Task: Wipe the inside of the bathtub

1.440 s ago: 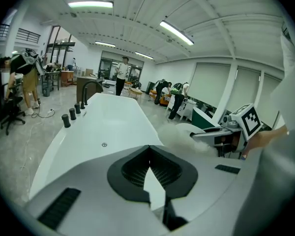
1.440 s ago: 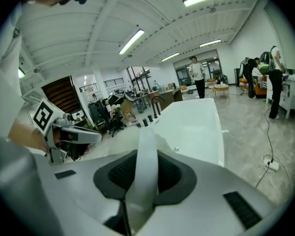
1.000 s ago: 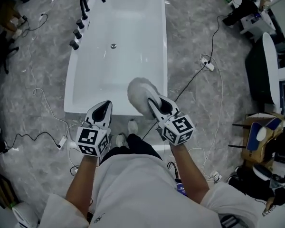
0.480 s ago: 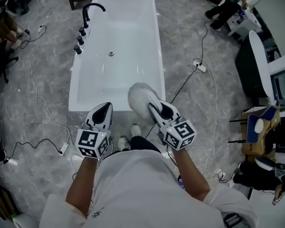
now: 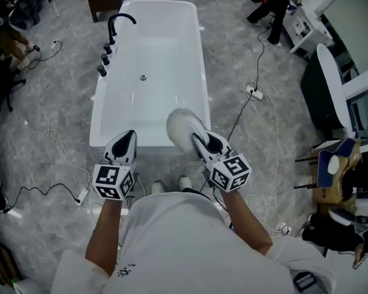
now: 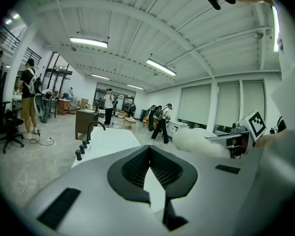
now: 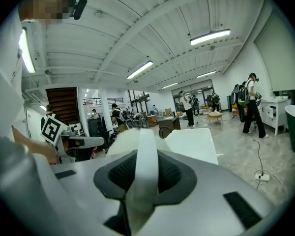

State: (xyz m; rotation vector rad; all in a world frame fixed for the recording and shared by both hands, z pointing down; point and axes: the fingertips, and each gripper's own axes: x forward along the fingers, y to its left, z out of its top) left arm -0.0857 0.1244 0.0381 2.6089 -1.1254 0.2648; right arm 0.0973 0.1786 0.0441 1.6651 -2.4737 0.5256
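Left gripper (image 5: pixel 126 137): jaws together, nothing between, hovering just short of the white bathtub's (image 5: pixel 203 72) near rim. Right gripper (image 5: pixel 203 141): clamped on the white handle (image 7: pixel 140 166) of a fluffy white wiping pad (image 5: pixel 181 126), above the near right corner. Farther along: drain (image 5: pixel 143 78), black faucet (image 5: pixel 118 21) on the left rim.

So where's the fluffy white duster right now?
Head view, centre: the fluffy white duster is held in the right gripper's jaws, over the bathtub's near right corner.

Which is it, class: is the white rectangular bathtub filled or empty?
Empty: in the head view the white rectangular bathtub shows a bare floor and a round metal drain, with no waterline visible.
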